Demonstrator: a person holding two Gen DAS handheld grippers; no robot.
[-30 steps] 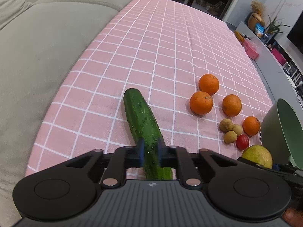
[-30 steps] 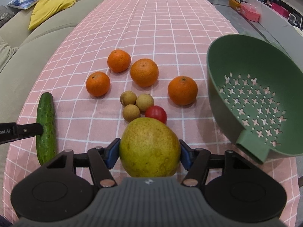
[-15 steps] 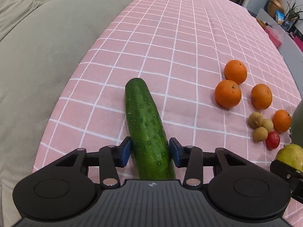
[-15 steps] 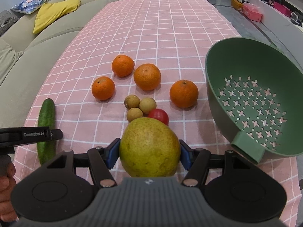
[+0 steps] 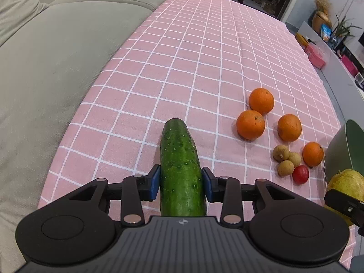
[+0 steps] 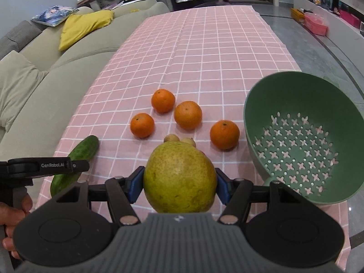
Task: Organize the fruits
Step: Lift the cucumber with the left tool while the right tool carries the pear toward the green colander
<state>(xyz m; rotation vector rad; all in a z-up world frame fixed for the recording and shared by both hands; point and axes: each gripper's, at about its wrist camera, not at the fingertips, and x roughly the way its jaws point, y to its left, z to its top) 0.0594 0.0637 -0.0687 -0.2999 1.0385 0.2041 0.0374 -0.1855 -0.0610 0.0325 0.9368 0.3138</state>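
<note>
A: Left wrist first, what's between the jaws?

B: Cucumber [image 5: 180,170] runs lengthwise between the left gripper [image 5: 180,183] pads; jaws are closing narrow, blue pads at its flanks. Oranges [image 5: 250,124] and small fruit sit off to the right of the jaws on the pink cloth [image 5: 182,56].

A: Right wrist?

B: Right gripper [image 6: 179,183] clamps a big yellow-green pear [image 6: 179,177]. Green colander [image 6: 295,136] is just right of the jaws, oranges beyond.
</note>
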